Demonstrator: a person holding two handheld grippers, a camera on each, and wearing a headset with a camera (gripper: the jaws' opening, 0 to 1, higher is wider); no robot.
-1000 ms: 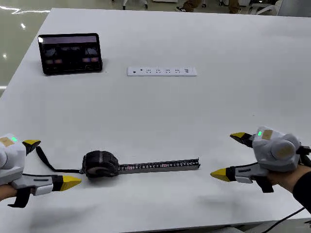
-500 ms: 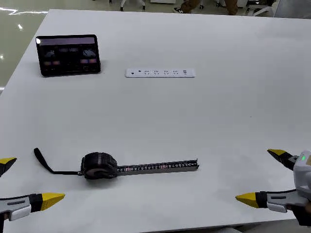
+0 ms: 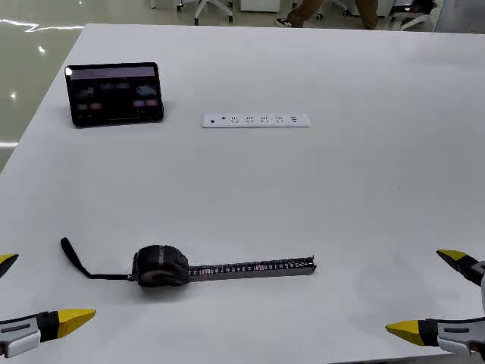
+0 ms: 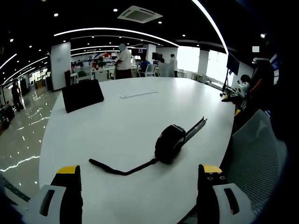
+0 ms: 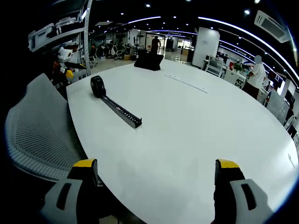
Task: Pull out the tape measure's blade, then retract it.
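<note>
A black tape measure (image 3: 160, 265) lies on the white table (image 3: 288, 182) near its front edge, its blade (image 3: 254, 268) drawn out to the right and its black strap (image 3: 79, 260) trailing left. Nothing touches it. My left gripper (image 3: 39, 296) hangs open at the lower left, apart from the case; its own view has the tape measure (image 4: 170, 141) and strap (image 4: 119, 169) ahead of the yellow-tipped fingers (image 4: 68, 171). My right gripper (image 3: 436, 294) stands open at the lower right, well off the blade's end (image 5: 134, 122), with the tape measure (image 5: 97, 86) far beyond.
A dark tablet (image 3: 114, 92) stands propped at the table's back left. A white power strip (image 3: 255, 120) lies behind the middle. A grey mesh chair (image 5: 37, 135) sits by the table's near edge. People and office chairs are in the room behind.
Both grippers have drawn back toward the front corners, away from the tape measure. The tape measure lies as before with its blade out; the slight shift in the picture is the camera's.
</note>
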